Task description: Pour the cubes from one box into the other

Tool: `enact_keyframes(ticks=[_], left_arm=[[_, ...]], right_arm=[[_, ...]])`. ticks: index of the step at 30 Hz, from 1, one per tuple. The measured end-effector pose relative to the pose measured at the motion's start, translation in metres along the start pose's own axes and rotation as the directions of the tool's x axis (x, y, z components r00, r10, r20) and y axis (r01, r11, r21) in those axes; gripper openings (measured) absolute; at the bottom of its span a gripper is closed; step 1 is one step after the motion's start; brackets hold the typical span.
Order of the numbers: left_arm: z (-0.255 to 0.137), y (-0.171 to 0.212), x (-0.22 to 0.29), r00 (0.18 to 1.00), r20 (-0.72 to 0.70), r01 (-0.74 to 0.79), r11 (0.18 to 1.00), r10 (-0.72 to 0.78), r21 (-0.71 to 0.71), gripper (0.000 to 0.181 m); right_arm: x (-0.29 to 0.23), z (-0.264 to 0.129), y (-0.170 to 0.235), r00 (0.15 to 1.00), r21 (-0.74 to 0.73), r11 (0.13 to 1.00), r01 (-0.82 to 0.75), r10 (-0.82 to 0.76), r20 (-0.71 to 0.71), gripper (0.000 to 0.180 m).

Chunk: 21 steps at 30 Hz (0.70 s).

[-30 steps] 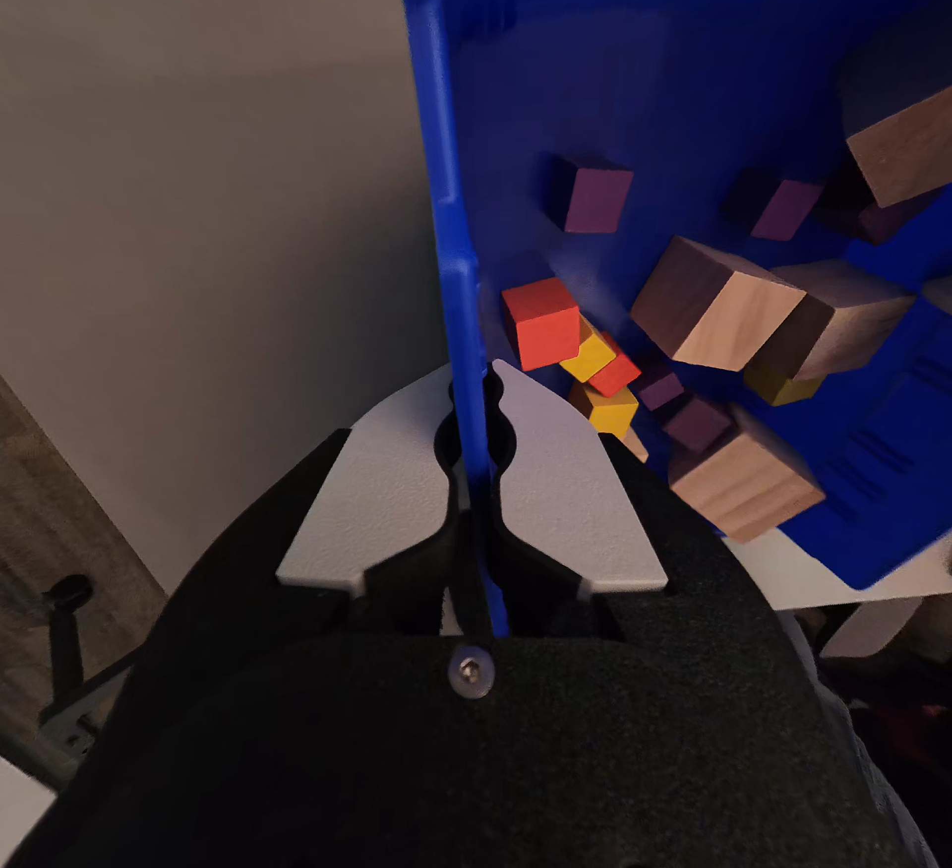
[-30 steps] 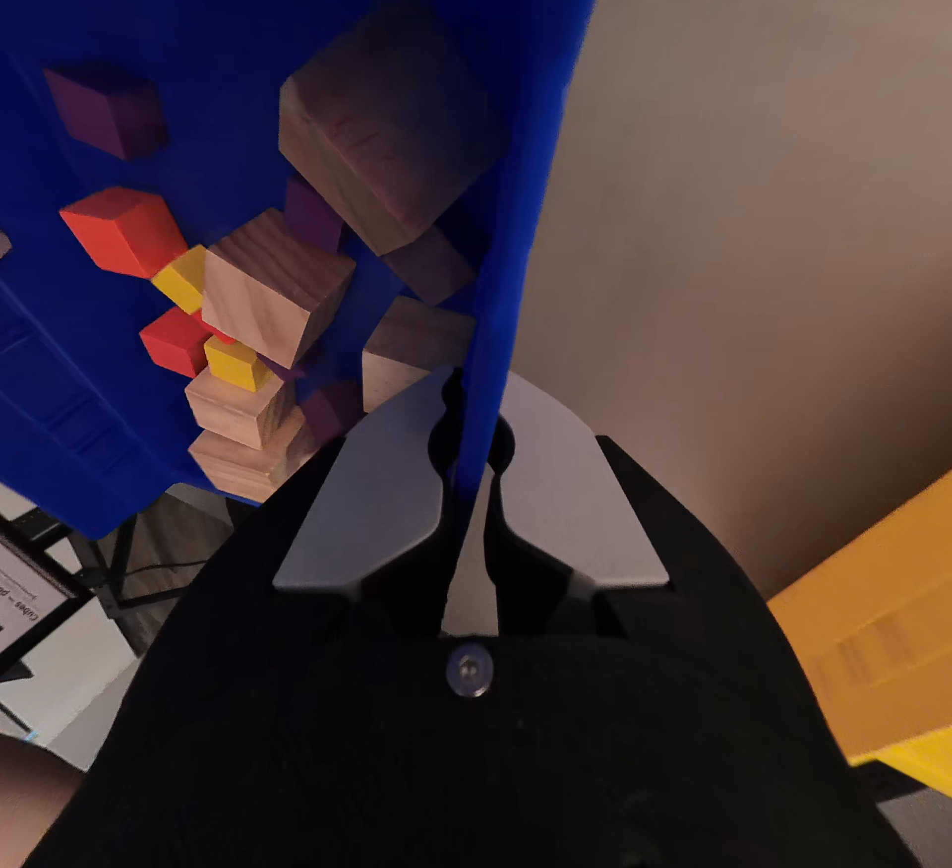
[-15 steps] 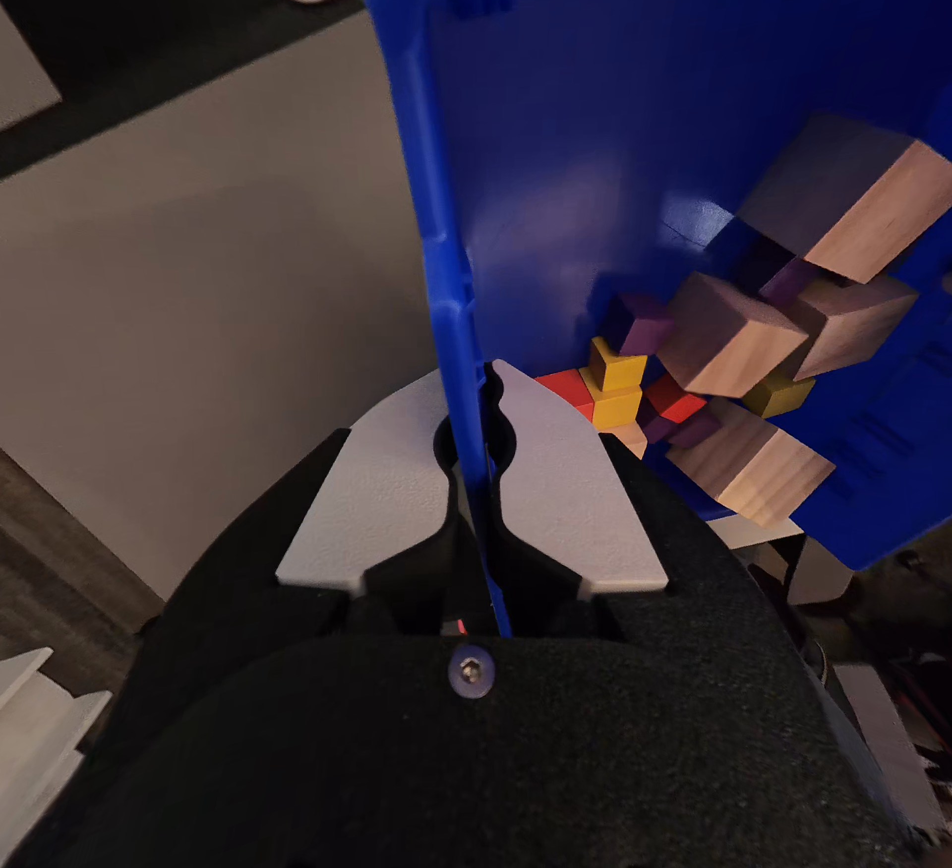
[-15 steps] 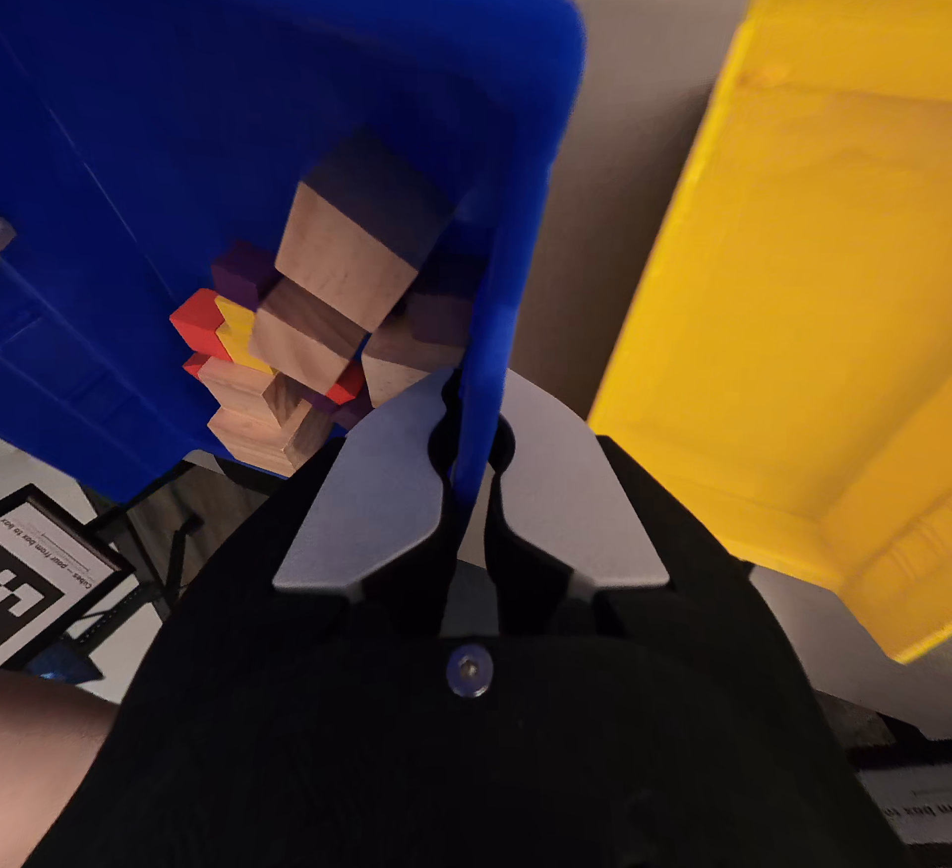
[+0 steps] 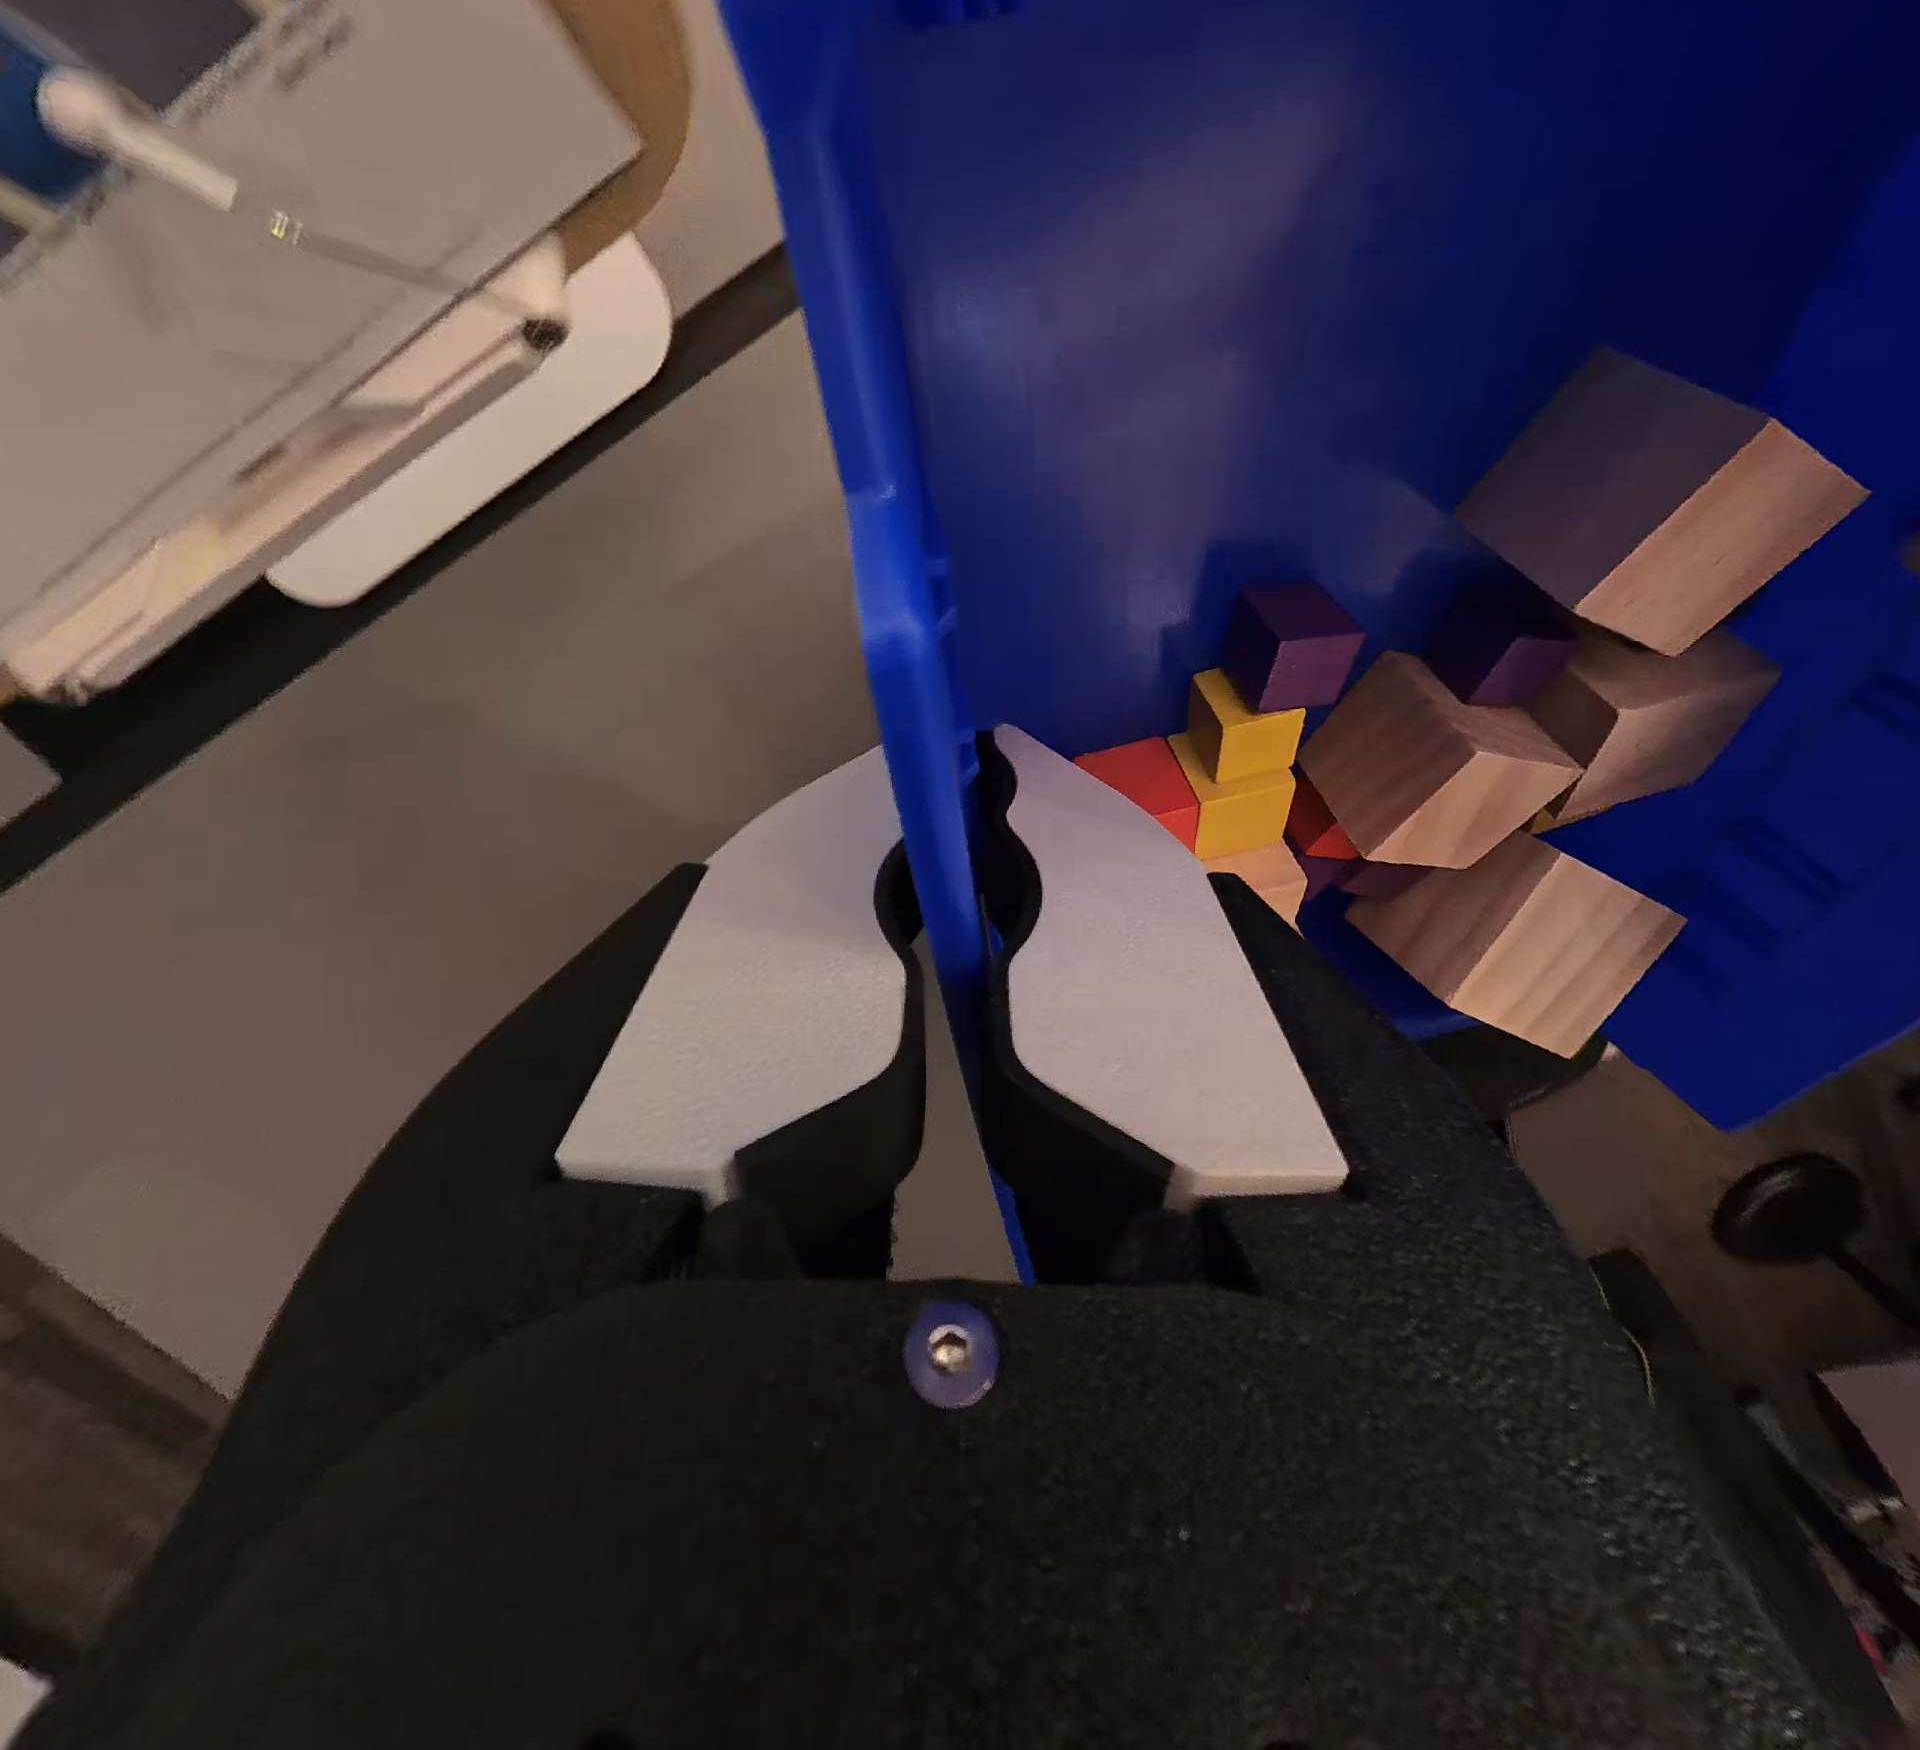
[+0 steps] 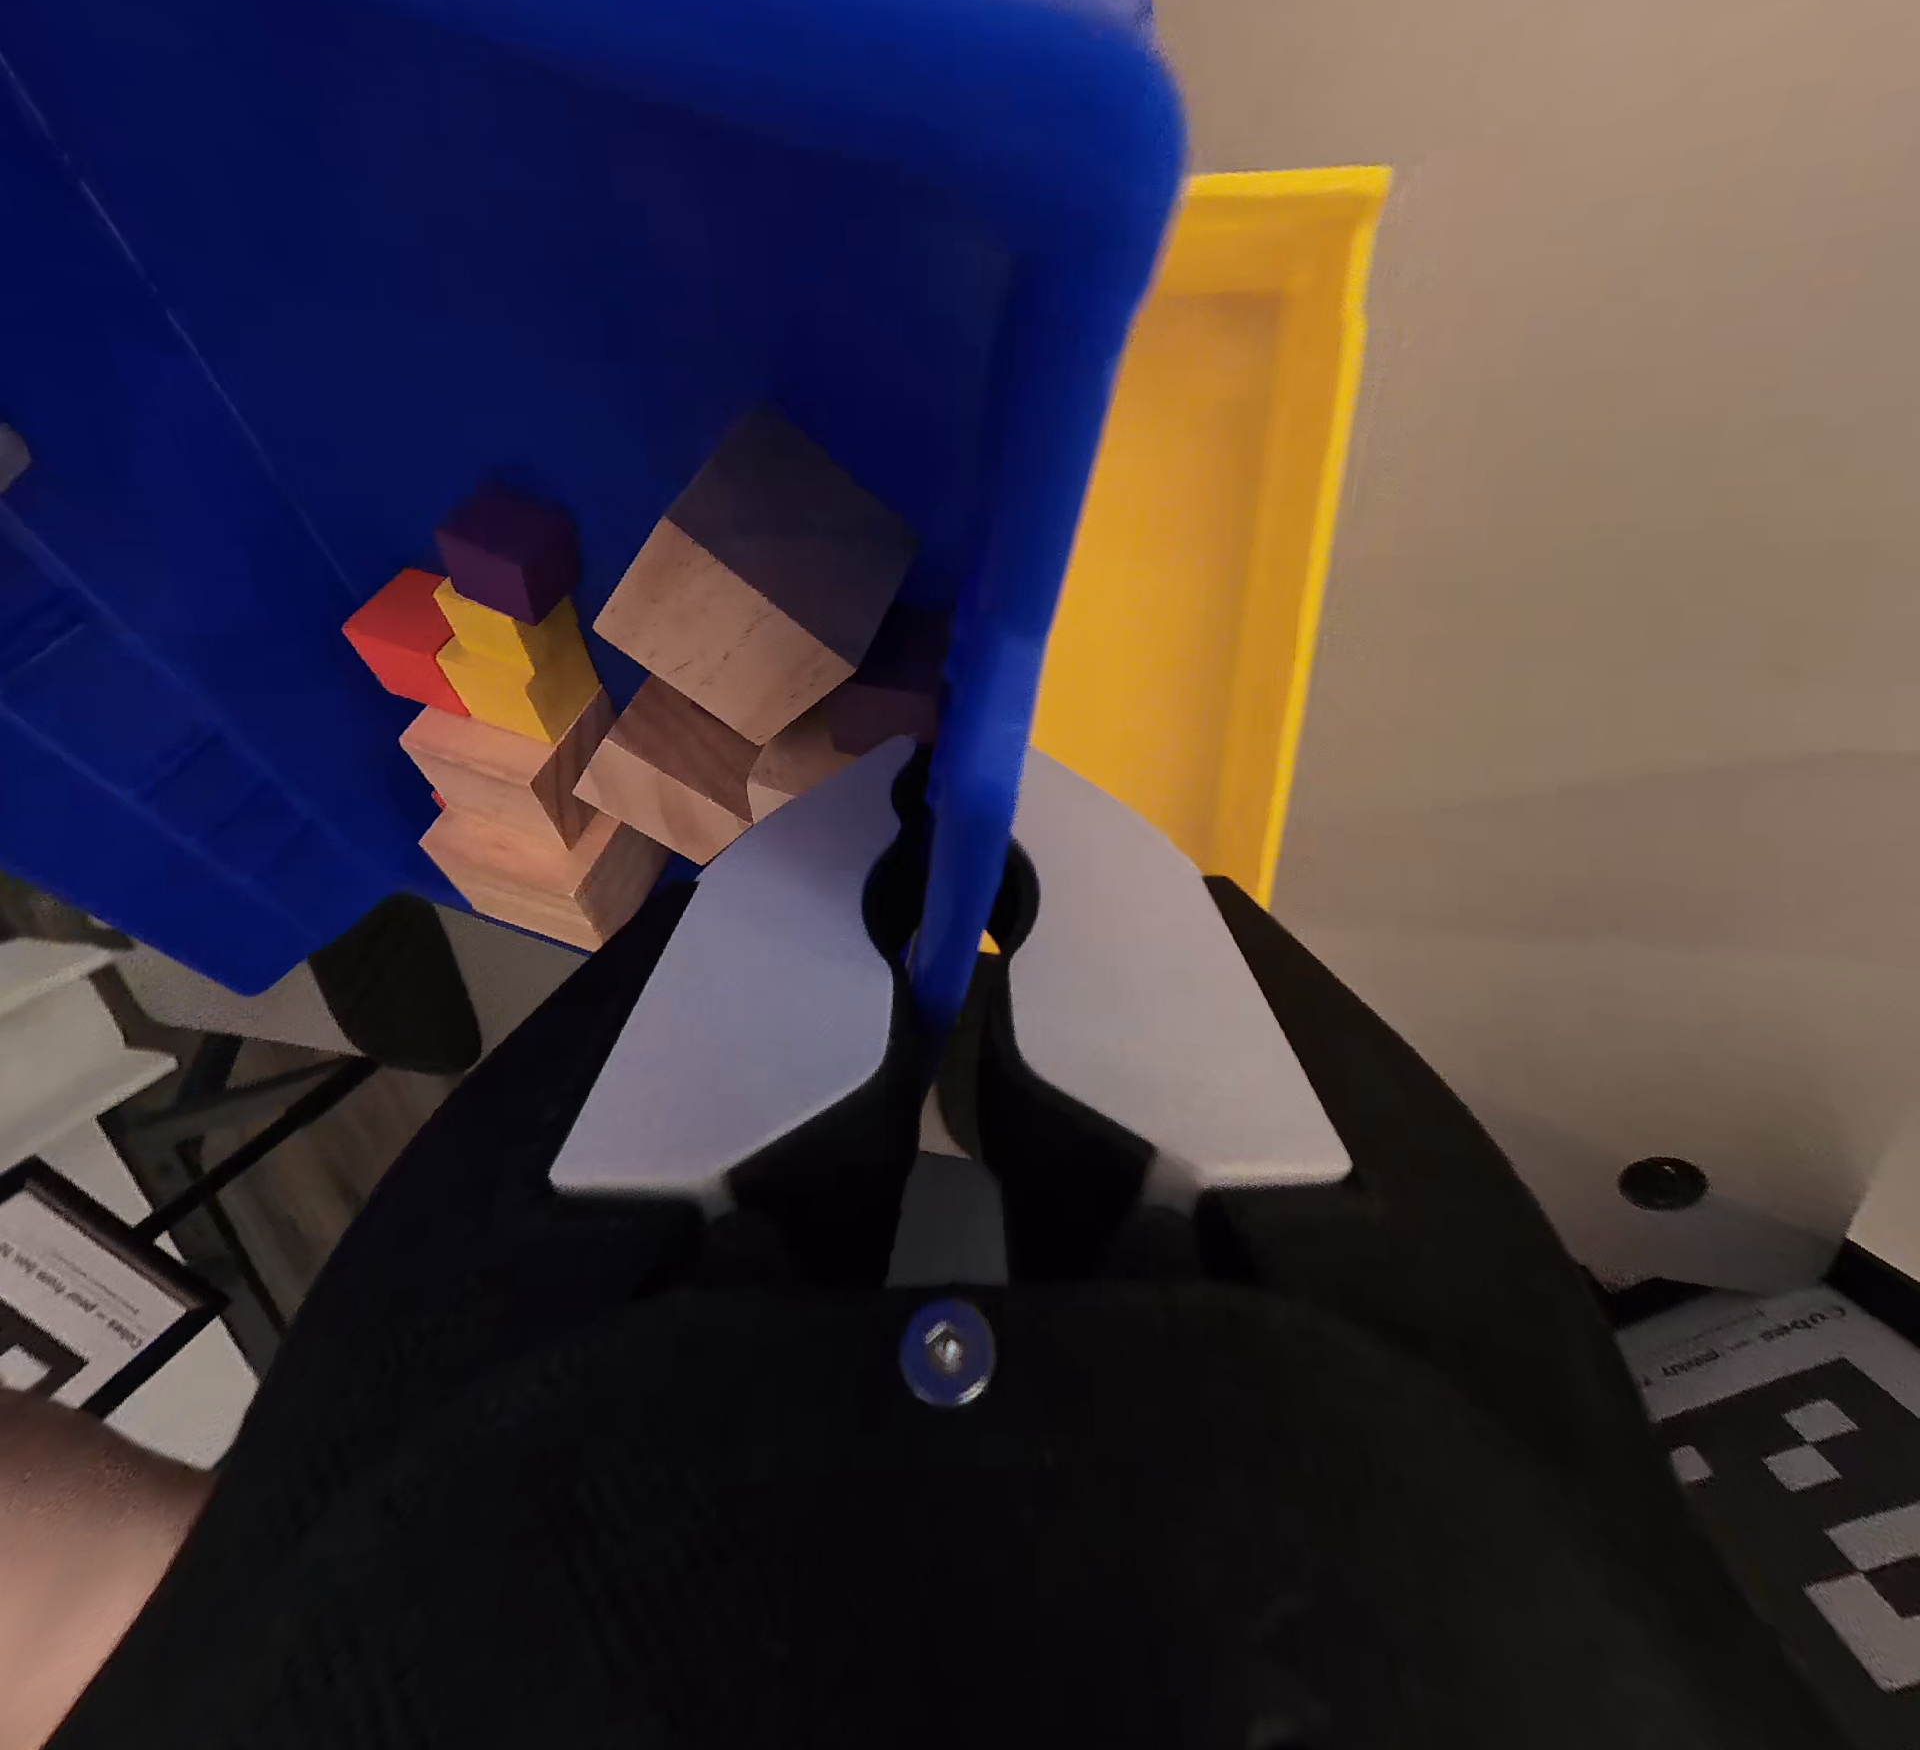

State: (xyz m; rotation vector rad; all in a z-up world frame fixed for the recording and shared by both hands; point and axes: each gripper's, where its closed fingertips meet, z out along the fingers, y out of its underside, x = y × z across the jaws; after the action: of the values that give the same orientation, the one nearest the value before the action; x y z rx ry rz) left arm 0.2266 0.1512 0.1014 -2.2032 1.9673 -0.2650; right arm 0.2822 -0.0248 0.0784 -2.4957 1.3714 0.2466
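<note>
Both grippers, left (image 5: 951,770) and right (image 6: 961,770), pinch opposite walls of the blue box (image 5: 1195,298), cubes (image 6: 727,630) heaped inside; yellow box (image 6: 1226,505) beyond on the grey table (image 6: 1610,350).

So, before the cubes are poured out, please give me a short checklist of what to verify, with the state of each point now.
1. Left gripper is shut on a side wall of the blue box: ok.
2. Right gripper is shut on the opposite wall of the box: ok.
3. Cubes are all inside, piled at the end of the box nearest the grippers: ok.
4. Yellow box is in sight and its visible part holds nothing: ok.
5. Blue box is lined up over the yellow box: not ok; the yellow box lies off to its right side.
6. Whole yellow box is free of obstacles: cannot tell; the blue box hides part of it.
</note>
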Motion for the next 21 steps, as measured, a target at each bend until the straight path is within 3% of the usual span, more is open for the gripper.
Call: enact_keyframes(ticks=[10,21], left_arm=[[0.008,-0.052,0.064,0.993,-0.004,-0.117,0.982,0.119,0.146,0.006],[0.015,-0.076,0.076,0.985,0.03,-0.17,0.931,0.17,0.323,0.007]], right_arm=[[0.074,-0.027,-0.008,0.998,0.157,0.987,-0.038,0.045,-0.041,0.008],[0.095,-0.024,-0.021,0.998,0.34,0.941,0.005,0.017,-0.061,0.008]])
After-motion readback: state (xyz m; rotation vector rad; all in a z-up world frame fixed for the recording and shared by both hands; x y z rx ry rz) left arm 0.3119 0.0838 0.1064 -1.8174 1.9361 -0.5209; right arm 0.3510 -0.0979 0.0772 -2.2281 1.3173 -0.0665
